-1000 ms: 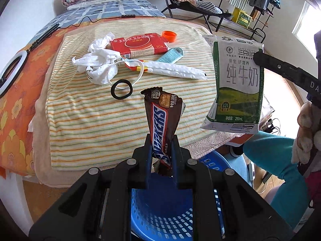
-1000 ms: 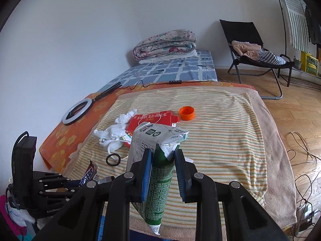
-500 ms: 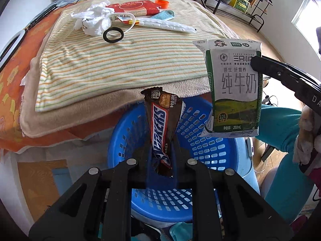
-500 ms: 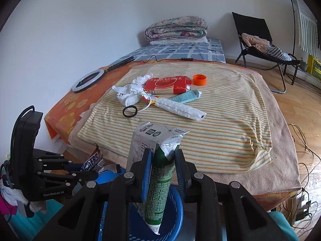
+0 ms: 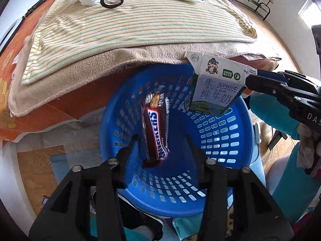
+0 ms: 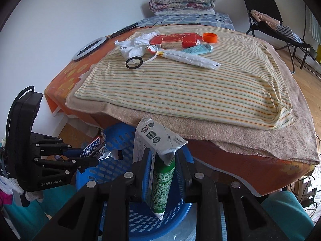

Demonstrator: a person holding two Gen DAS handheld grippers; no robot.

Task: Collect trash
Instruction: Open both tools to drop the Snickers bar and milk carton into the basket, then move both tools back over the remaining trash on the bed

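Observation:
A blue plastic basket [image 5: 220, 140] stands on the floor below the bed's edge; it also shows in the right wrist view [image 6: 112, 166]. My left gripper [image 5: 162, 140] is open over the basket, and a Snickers wrapper [image 5: 155, 128] hangs loose between its spread fingers, touching neither. My right gripper [image 6: 161, 156] has opened over the basket; the milk carton [image 6: 158, 164] stands between its fingers with gaps on both sides. The carton also shows in the left wrist view [image 5: 216, 88]. More trash lies on the striped blanket [image 6: 180, 84].
On the blanket are crumpled white tissue [image 6: 134, 46], a black ring [image 6: 134, 62], a red box [image 6: 174, 39], an orange cap [image 6: 210, 37], a white packet [image 6: 192, 59] and a teal tube [image 6: 197, 49]. A folding chair [image 6: 266, 20] stands at the back right.
Both grippers moved down over the basket. The left gripper opened and the Snickers wrapper came free. The right fingers spread apart from the carton.

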